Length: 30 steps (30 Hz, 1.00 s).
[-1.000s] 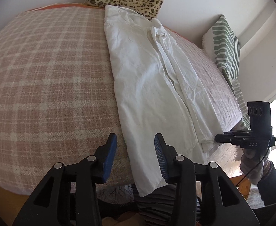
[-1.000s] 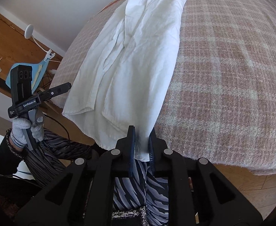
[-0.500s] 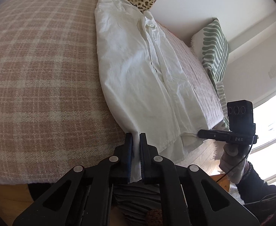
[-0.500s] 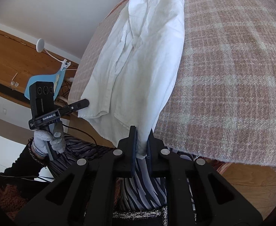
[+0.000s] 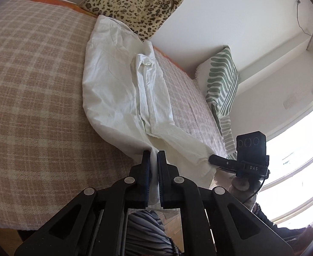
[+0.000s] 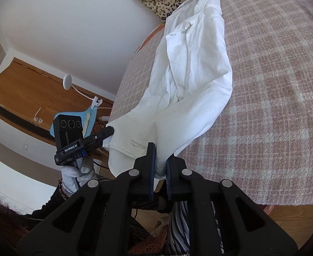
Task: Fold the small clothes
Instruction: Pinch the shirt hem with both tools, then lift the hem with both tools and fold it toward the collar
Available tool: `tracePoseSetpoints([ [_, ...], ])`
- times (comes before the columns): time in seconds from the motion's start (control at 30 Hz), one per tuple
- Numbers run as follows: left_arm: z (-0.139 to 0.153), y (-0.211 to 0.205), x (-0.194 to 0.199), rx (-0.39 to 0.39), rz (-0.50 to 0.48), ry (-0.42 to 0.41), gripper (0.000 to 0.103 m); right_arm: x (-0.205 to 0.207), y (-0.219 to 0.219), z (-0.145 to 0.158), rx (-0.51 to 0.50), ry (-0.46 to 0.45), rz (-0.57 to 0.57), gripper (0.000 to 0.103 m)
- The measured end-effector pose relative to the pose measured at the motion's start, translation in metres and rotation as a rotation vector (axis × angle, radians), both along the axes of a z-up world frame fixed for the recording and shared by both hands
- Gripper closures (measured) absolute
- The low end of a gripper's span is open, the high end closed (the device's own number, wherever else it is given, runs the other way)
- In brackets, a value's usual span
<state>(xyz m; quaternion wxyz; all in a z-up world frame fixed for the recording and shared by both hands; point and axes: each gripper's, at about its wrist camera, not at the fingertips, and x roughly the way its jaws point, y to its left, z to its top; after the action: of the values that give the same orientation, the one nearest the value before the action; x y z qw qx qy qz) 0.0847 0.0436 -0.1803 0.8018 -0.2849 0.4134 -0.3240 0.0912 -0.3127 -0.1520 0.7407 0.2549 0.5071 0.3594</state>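
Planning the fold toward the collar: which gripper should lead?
Neither, probably. The left gripper and right gripper each pinch a bottom corner of the white shirt, so both should carry it together.

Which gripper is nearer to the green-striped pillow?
Right. The right gripper, jaws just closed on the white shirt at a hem corner, is beside the green-striped pillow; the left gripper clamps the other corner, farther along the bed edge.

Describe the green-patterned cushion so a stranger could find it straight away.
Start at the bed with the pink plaid cover and go to its far corner by the bright window. The cushion leans upright there against the white wall. Its wavy green stripes on white set it apart from the leopard-print cushion.
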Motion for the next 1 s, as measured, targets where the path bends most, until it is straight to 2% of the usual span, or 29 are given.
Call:
tracePoseSetpoints([
  [0.17,0.005,0.0,0.024,-0.04,0.038,0.016,0.098,0.021,0.003,0.014,0.008,-0.031,-0.035,0.093],
  [0.33,0.005,0.004,0.051,-0.05,0.071,0.041,0.098,0.052,0.0,0.016,0.021,0.0,-0.104,0.093],
  [0.47,0.001,0.004,0.073,-0.013,0.105,0.051,0.098,0.081,-0.002,0.007,0.012,0.044,-0.156,0.093],
  [0.7,-0.022,0.004,0.114,0.043,0.148,0.121,0.098,0.131,0.005,-0.017,-0.066,0.107,-0.212,0.093],
  [0.83,-0.023,-0.001,0.125,0.116,0.158,0.098,0.098,0.153,0.008,-0.031,-0.107,0.14,-0.236,0.093],
  [1.0,-0.014,-0.019,0.133,0.308,0.133,-0.005,0.096,0.17,0.02,-0.041,-0.184,0.155,-0.231,0.093],
])
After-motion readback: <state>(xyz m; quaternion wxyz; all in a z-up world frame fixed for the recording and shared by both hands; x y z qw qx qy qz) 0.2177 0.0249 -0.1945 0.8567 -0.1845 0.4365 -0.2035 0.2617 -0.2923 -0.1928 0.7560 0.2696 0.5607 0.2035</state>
